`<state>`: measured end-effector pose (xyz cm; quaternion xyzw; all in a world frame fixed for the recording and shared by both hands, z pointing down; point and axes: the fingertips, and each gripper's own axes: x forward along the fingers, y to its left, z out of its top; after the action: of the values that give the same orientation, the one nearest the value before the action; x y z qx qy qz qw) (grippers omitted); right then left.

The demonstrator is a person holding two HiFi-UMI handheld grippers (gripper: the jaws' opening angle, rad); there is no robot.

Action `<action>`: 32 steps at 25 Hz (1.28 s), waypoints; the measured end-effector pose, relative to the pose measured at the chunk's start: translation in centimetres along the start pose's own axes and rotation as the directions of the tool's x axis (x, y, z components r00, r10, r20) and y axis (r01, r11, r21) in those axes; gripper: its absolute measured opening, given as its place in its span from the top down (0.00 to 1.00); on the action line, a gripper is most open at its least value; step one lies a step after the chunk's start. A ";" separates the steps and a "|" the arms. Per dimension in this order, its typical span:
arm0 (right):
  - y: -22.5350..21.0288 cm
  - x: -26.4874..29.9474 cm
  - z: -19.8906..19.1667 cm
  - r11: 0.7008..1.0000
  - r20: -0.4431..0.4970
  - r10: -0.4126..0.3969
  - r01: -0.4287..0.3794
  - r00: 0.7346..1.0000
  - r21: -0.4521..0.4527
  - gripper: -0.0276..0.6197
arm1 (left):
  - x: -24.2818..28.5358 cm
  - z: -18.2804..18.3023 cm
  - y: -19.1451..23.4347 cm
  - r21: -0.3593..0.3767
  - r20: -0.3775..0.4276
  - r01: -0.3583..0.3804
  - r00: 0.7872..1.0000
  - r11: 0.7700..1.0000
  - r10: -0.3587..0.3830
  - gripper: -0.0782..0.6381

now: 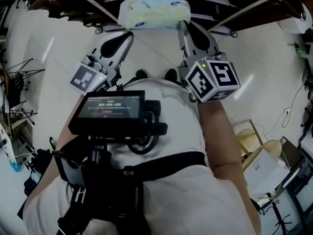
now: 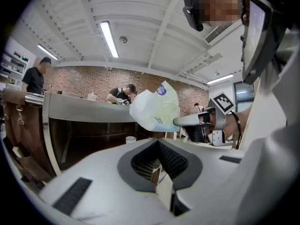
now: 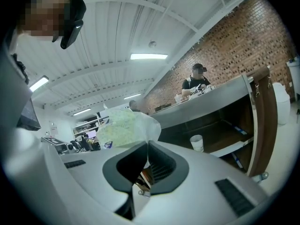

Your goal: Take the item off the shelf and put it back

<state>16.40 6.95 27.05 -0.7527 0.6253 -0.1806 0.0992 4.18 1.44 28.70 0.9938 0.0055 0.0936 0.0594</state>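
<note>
A: Where is the packet [image 1: 154, 12] hanging?
B: In the air before the shelf [image 3: 234, 143]; the right hand-held gripper [image 1: 182, 27] is clenching its right end.
A: And the left hand-held gripper [image 1: 127, 35]?
B: It is hovering just beside the packet, jaws pressing together on nothing.

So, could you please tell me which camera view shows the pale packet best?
The head view: the whole packet is seen from above, with the right gripper pinching its end. The left gripper view shows it smaller, at that gripper's tip. The right gripper view shows only part, its own jaws covering the lower edge.
</note>
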 end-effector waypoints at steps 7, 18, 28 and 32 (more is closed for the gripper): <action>-0.2 0.6 0.3 1.000 -0.001 0.023 -0.023 1.000 -0.007 0.93 | 0.6 0.4 0.2 -0.017 0.007 -0.003 1.000 1.000 0.003 0.88; -0.5 1.0 0.3 1.000 -0.004 0.031 -0.030 1.000 0.001 0.93 | 1.0 0.6 0.5 -0.028 0.008 -0.001 1.000 1.000 0.002 0.88; -0.3 1.2 0.2 0.999 -0.009 0.033 -0.033 0.999 0.001 0.93 | 0.8 0.8 0.8 -0.038 0.025 -0.005 1.000 0.999 0.006 0.88; 0.0 1.5 0.1 0.999 -0.012 0.033 -0.033 0.999 -0.002 0.93 | 0.6 0.8 1.3 -0.043 0.024 -0.010 1.000 0.999 0.011 0.88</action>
<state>16.65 5.52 27.18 -0.7414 0.6383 -0.1828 0.0977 4.87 0.08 28.20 0.9934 -0.0024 0.0820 0.0803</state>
